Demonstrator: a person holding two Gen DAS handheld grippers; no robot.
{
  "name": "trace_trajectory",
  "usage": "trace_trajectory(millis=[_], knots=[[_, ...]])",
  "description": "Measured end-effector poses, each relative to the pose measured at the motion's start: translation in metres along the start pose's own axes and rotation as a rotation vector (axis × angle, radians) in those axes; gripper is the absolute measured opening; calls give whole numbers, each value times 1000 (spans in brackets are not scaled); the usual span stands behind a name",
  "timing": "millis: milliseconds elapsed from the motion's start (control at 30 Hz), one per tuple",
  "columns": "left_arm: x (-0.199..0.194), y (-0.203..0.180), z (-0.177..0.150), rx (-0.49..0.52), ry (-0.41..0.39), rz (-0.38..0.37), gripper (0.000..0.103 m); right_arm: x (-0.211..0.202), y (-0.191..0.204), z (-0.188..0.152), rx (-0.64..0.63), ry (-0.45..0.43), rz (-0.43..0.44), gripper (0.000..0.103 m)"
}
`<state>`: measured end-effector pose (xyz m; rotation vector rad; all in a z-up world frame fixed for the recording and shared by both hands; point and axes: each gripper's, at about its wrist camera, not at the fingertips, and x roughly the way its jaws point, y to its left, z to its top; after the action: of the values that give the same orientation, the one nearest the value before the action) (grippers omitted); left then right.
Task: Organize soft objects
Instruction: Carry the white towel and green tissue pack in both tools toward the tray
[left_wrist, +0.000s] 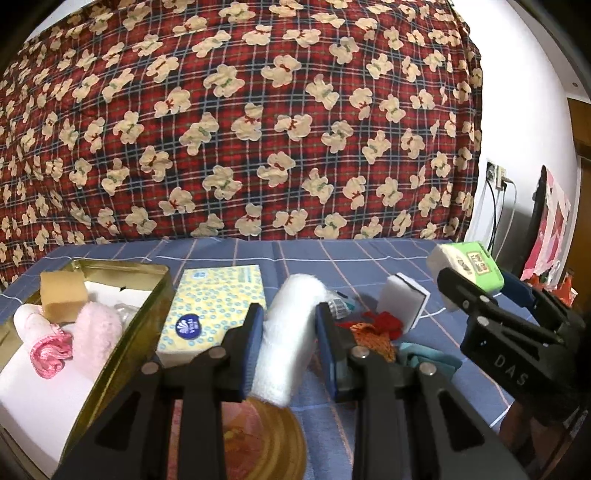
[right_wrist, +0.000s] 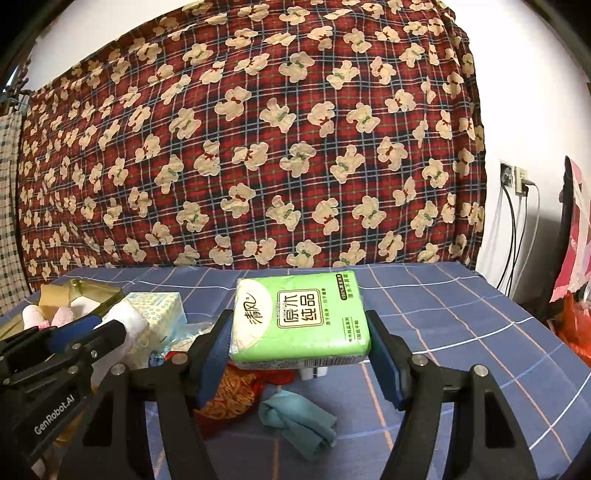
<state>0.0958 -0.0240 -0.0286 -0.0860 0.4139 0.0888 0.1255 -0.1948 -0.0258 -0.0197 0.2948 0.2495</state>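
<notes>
Nearest, the left claw (left_wrist: 290, 354) is clamped on a white fluffy roll (left_wrist: 291, 332), whose long axis runs straight out along the fingers, away from the hand. The right claw (right_wrist: 299, 350) grips a green tissue pack (right_wrist: 301, 319) across its width, printed face up, clear of the blue checked bed cover (right_wrist: 461, 332). The gold tin (left_wrist: 122, 350), already holding a tan sponge (left_wrist: 62, 297), a pale pink fluffy piece (left_wrist: 96, 332) and a pink-edged rolled cloth (left_wrist: 46, 341), lies just to the left of the left claw, so I judge that hand much the nearer; the right must cross over the loose things first. Only the left view shows the tin's inside and the white sponge (left_wrist: 404, 299) beyond the clutter; only the right view shows the teal cloth (right_wrist: 299, 421) whole and the orange mesh (right_wrist: 232, 391) under the pack. Farther off lies the yellow tissue pack (left_wrist: 214, 314), touching the tin's rim, then the bear-print quilt (left_wrist: 258, 129).
</notes>
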Motion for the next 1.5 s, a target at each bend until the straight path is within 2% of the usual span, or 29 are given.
trace_trajectory(millis=[533, 1500], knots=[[-5, 10, 1, -1, -33, 25, 28, 11, 16, 4, 12, 1, -2, 70], [-15, 47, -2, -86, -49, 28, 28, 17, 61, 5, -22, -16, 29, 71]])
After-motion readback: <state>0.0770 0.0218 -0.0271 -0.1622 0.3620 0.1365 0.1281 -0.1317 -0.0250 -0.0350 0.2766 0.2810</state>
